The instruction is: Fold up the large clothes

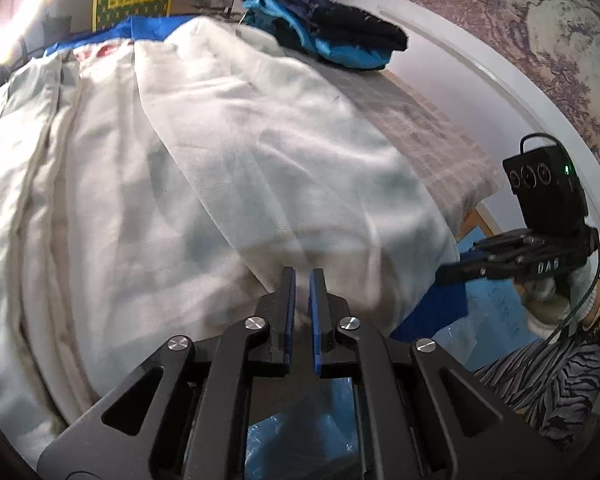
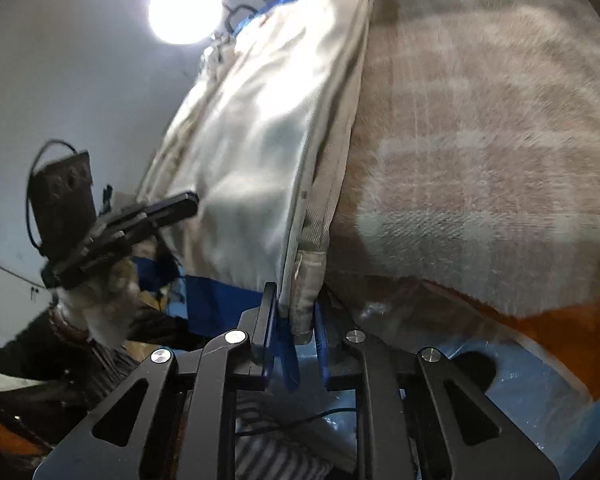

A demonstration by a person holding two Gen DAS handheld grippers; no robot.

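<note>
Across the plaid table cover [image 2: 480, 140], right gripper [image 2: 296, 312] pinches the white garment's [image 1: 220, 160] hem.

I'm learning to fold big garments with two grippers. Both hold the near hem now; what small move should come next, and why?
Probably lift both corners together and carry them toward the far collar end. The left gripper and right gripper each pinch the white garment, lying flat on the plaid blanket.

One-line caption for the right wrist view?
Right gripper pinching the white garment's hem beside the checked blanket, left gripper at its other edge.
</note>
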